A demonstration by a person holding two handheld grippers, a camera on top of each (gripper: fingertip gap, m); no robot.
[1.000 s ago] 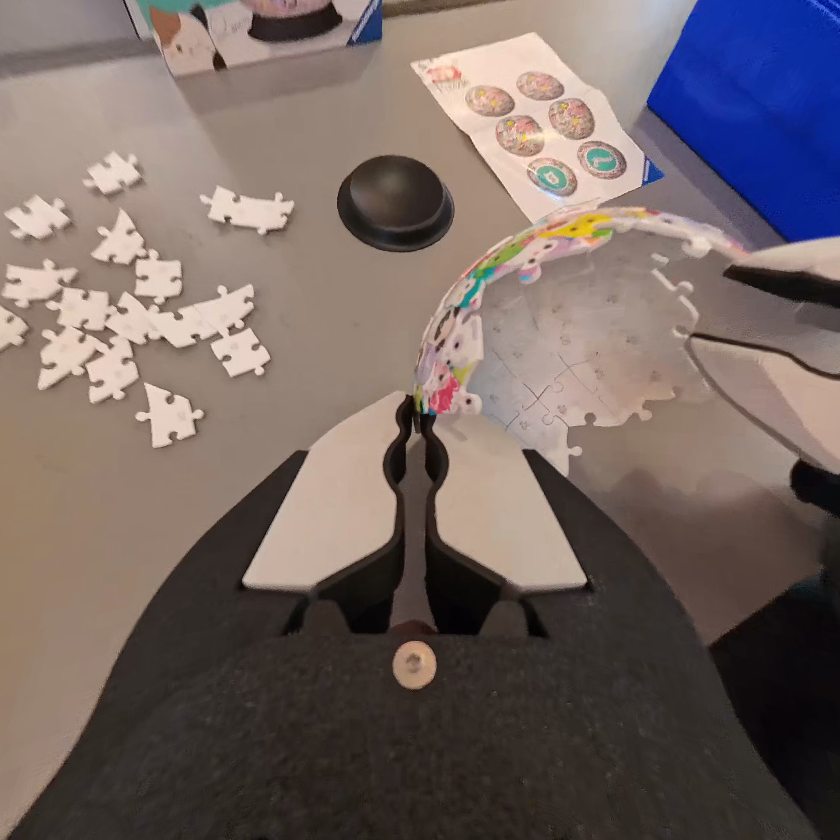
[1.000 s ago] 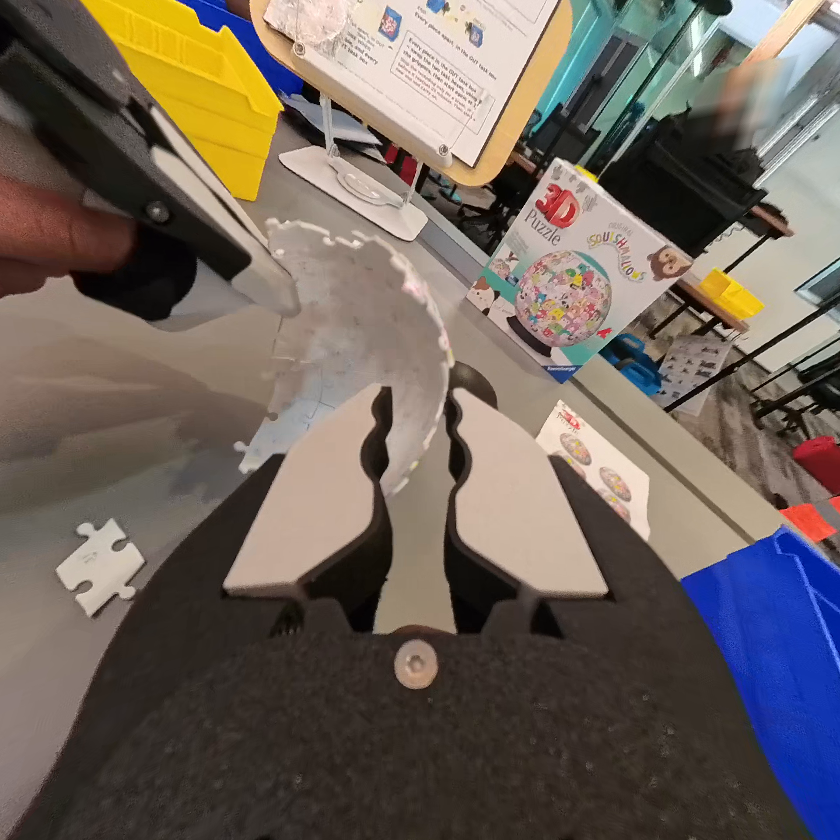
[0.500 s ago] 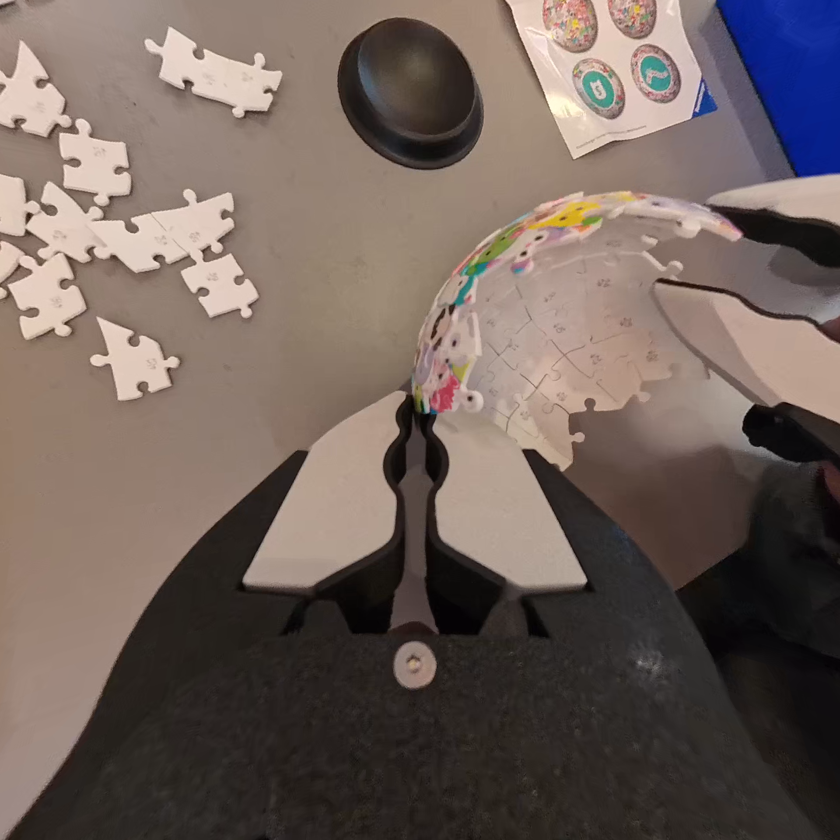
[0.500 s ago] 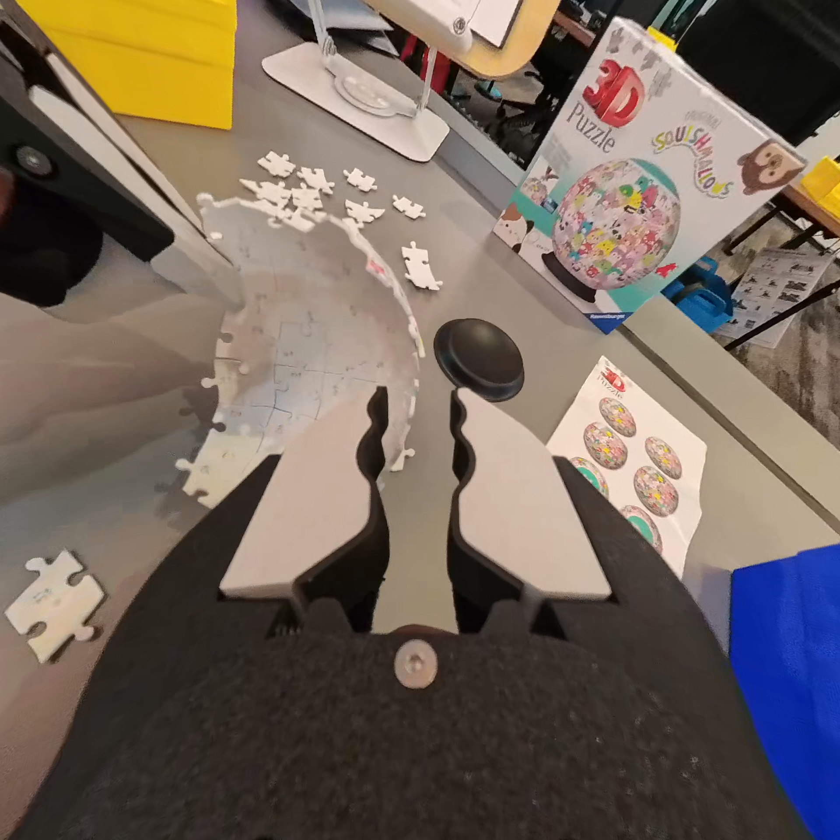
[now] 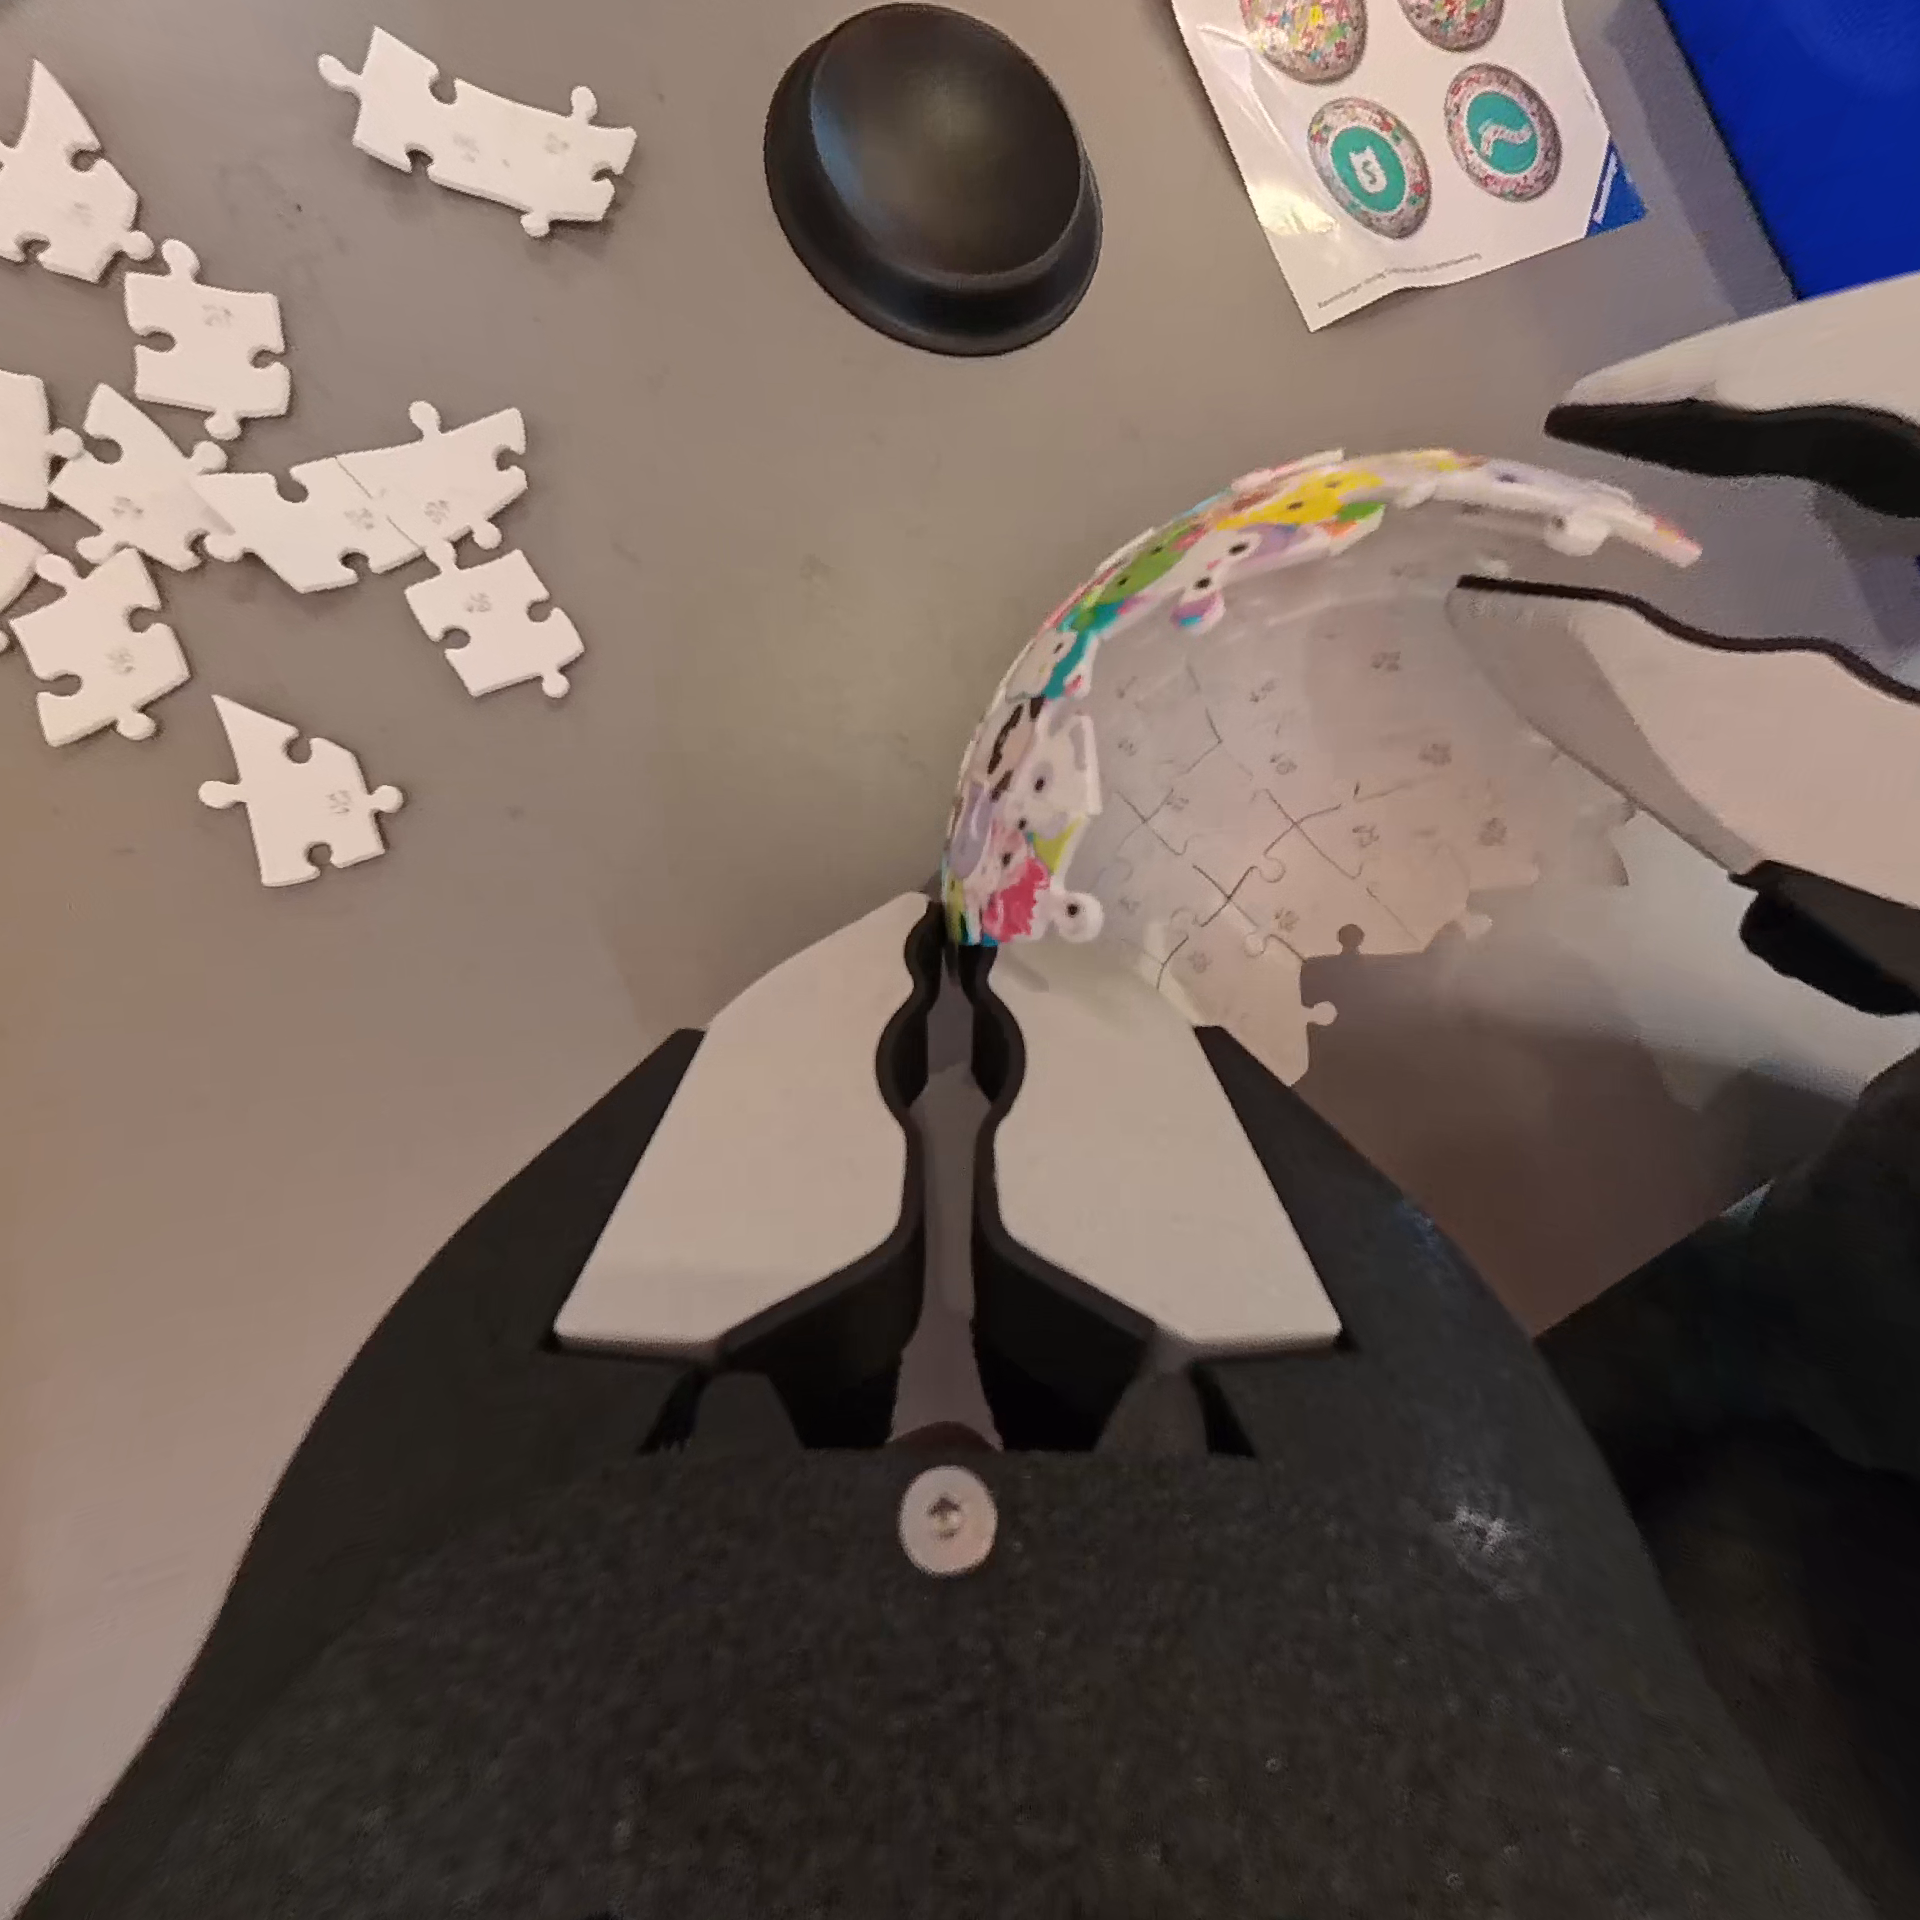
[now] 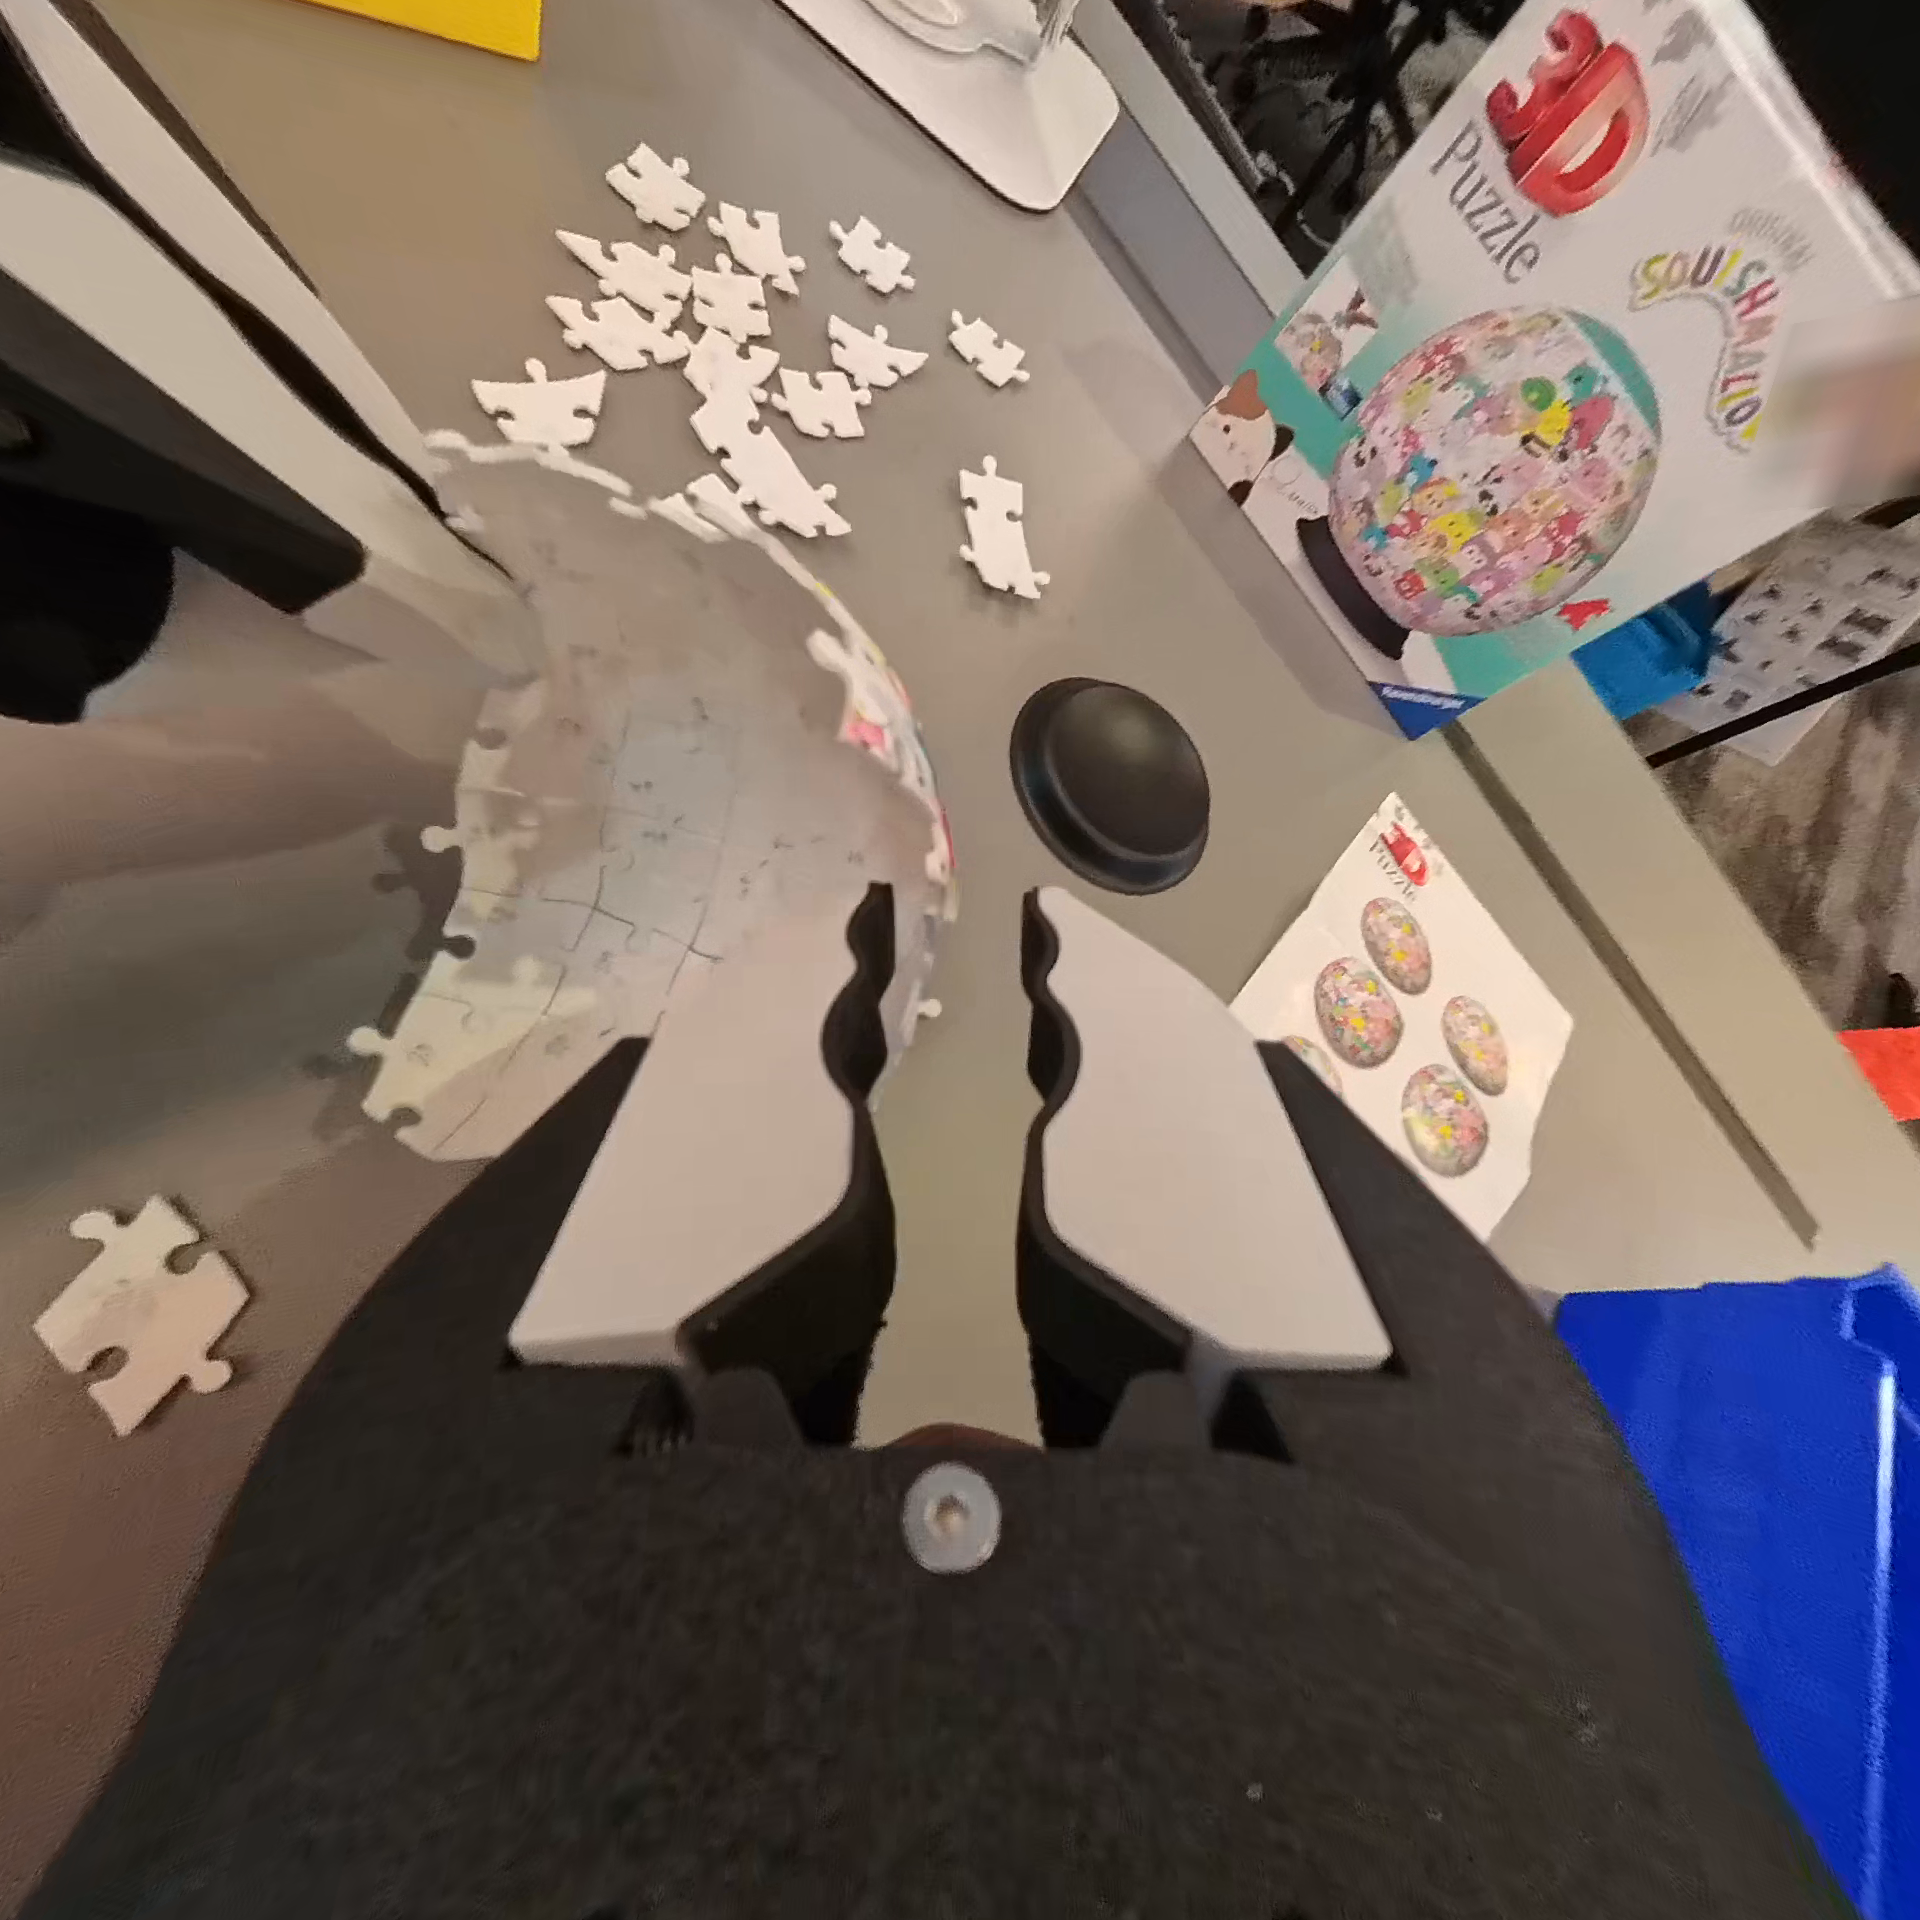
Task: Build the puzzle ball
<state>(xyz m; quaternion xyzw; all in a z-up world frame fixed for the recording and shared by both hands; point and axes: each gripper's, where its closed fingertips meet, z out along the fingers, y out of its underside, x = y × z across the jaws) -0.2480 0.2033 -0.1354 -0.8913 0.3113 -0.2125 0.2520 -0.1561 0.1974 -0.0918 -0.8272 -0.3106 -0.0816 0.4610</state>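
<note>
Puzzle shell [image 5: 1278, 790], a light, fragile half-dome (likely to pop apart if squeezed), hangs pinched at its rim by the closed left gripper [image 5: 951, 935], the right gripper [image 6: 956, 914] straddling the opposite rim, unclamped.

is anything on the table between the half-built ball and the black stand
Nothing visible. The half-built ball, pinched at its rim by the left gripper, sits beside the black stand with only bare grey table between them. The loose pieces lie farther off.
</note>
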